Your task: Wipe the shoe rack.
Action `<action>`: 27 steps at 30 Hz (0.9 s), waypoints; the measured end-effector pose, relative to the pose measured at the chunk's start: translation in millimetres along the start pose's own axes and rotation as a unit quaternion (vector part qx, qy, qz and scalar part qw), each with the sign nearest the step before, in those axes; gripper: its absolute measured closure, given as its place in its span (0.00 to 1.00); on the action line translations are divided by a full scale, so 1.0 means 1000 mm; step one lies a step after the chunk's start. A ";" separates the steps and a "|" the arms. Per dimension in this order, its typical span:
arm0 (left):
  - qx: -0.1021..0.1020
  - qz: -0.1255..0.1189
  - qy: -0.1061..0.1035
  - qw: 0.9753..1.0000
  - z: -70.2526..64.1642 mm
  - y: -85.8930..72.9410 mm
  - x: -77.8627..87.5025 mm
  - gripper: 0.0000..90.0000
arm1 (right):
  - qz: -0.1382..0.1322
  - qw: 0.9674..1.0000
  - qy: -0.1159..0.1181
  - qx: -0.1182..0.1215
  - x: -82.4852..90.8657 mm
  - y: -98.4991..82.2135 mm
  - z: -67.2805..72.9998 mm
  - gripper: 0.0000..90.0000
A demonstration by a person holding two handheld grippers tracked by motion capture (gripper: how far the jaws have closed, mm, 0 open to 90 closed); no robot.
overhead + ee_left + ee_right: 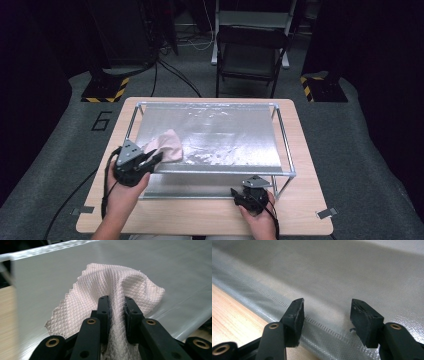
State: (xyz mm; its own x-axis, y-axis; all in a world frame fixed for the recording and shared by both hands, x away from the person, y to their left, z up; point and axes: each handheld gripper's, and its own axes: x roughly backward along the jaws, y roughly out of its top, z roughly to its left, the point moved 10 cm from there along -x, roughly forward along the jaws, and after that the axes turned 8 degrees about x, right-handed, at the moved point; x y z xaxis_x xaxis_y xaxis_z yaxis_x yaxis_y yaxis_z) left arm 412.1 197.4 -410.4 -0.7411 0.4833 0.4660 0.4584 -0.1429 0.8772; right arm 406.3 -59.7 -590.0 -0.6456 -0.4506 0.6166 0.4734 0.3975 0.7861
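From the high view, the left gripper [150,161] has the pale pink waffle-weave cloth [166,145] bunched at the near-left corner of the shiny silver sheet [225,135], so the rest of the sheet lies right and far of it. Left gripper view: jaws pinching a fold of the cloth [112,292]. Right gripper view: right gripper [325,315] spread, holding nothing, over the sheet's near hem.

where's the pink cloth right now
In the high view the pink cloth lies on the left part of the silver sheet stretched over the metal frame, pinched in the left gripper.
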 end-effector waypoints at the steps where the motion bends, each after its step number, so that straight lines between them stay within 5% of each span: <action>1: -0.005 0.003 -0.008 1.000 -0.006 0.001 -0.004 0.86 | 0.000 1.000 0.000 0.000 0.000 0.000 0.000 0.50; 2: -0.018 0.008 -0.027 0.999 -0.024 0.003 -0.014 0.86 | -0.001 1.000 0.000 0.000 0.000 0.000 0.000 0.50; 3: -0.018 0.008 -0.027 0.999 -0.024 0.003 -0.014 0.86 | -0.001 1.000 0.000 0.000 0.000 0.000 0.000 0.50; 5: -0.034 0.008 -0.051 0.998 -0.052 0.007 -0.026 0.86 | -0.001 1.000 0.000 0.000 0.000 0.000 0.000 0.50; 9: -0.049 0.012 -0.054 0.997 -0.060 0.008 -0.029 0.86 | -0.002 1.000 0.000 -0.001 0.000 0.000 0.000 0.50; 13: -0.045 0.020 -0.045 0.998 -0.042 0.005 -0.019 0.86 | -0.001 1.000 0.000 0.000 0.000 0.000 0.000 0.49; 20: -0.018 0.013 0.015 1.000 0.011 -0.003 0.016 0.86 | -0.001 1.000 0.000 0.000 0.000 0.000 0.000 0.50; 27: -0.007 0.006 0.021 1.000 0.013 -0.004 0.015 0.86 | -0.001 1.000 0.000 0.000 0.000 0.000 0.000 0.50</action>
State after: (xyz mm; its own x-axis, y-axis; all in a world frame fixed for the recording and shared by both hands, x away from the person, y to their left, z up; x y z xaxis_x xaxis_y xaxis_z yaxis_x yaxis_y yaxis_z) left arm 405.2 216.2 -408.4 -0.7552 0.4455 0.4809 0.4608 -0.1610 0.8728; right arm 406.3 -59.7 -589.9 -0.6466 -0.4504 0.6157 0.4723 0.3974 0.7867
